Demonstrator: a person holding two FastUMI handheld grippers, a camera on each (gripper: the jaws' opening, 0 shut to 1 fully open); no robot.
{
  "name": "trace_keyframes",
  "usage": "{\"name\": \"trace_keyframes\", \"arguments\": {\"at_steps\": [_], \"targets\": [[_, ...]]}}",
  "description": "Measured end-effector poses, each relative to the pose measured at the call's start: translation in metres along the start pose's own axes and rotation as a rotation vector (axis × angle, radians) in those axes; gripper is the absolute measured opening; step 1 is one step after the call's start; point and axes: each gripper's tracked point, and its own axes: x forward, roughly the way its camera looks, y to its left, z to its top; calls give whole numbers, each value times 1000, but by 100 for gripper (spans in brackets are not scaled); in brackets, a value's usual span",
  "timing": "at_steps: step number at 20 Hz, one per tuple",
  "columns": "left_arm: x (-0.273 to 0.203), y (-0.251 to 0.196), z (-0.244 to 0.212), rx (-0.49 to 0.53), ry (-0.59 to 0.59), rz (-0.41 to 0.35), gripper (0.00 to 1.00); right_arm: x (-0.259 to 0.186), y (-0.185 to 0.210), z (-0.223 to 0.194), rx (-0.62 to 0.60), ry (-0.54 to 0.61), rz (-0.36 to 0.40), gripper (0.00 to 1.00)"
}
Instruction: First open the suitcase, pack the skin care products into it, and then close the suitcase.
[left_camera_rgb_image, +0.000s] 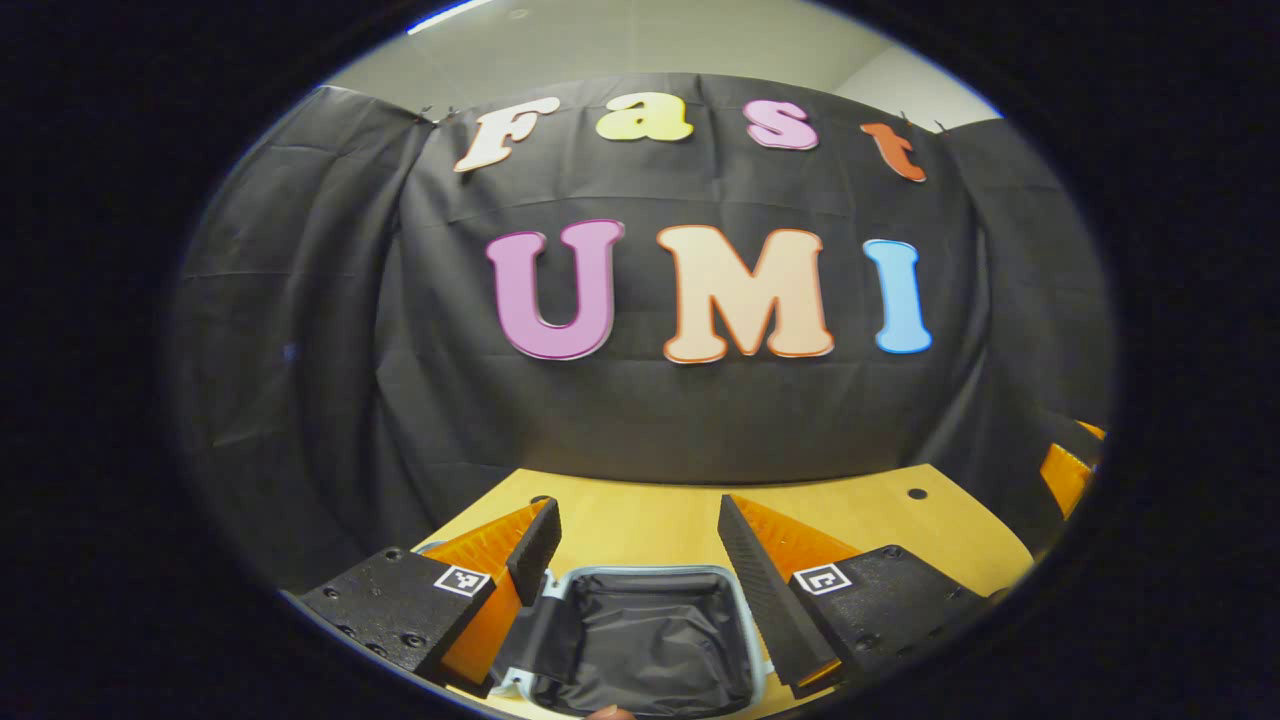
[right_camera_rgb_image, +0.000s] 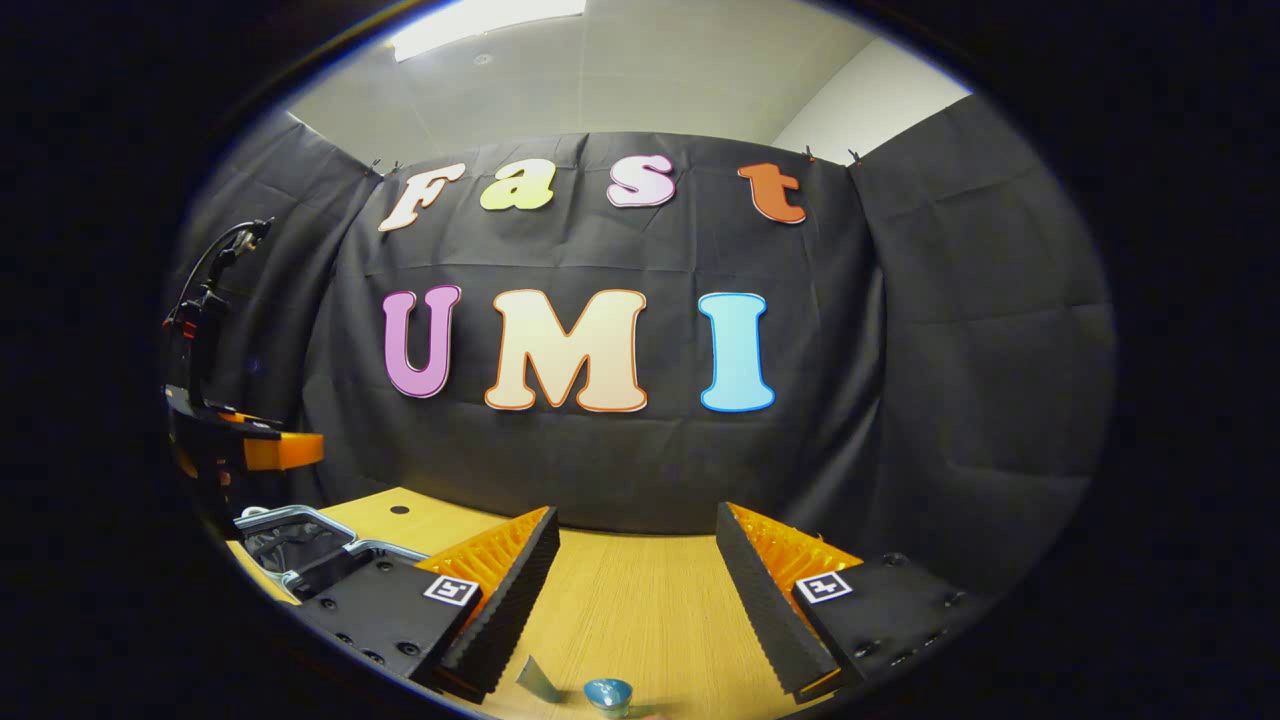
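Left gripper view: open suitcase (left_camera_rgb_image: 640, 640) just beneath the wide-spread, empty left tool (left_camera_rgb_image: 640, 530).

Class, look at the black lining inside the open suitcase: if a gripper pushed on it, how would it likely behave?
The lining looks creased and loose, so it is probably floppy and would bunch or slide under a push. The suitcase rim looks rigid by contrast, so the shell likely holds shape while the fabric gives.
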Motion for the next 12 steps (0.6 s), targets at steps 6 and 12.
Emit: {"name": "trace_keyframes", "arguments": {"at_steps": [6, 12], "targets": [[-8, -37, -15, 25, 57, -110, 96, -6, -32, -2, 13, 1, -10, 99], [-15, -71, -38, 19, 141, -190, 94, -9, -58, -10, 4, 24, -12, 99]]}}
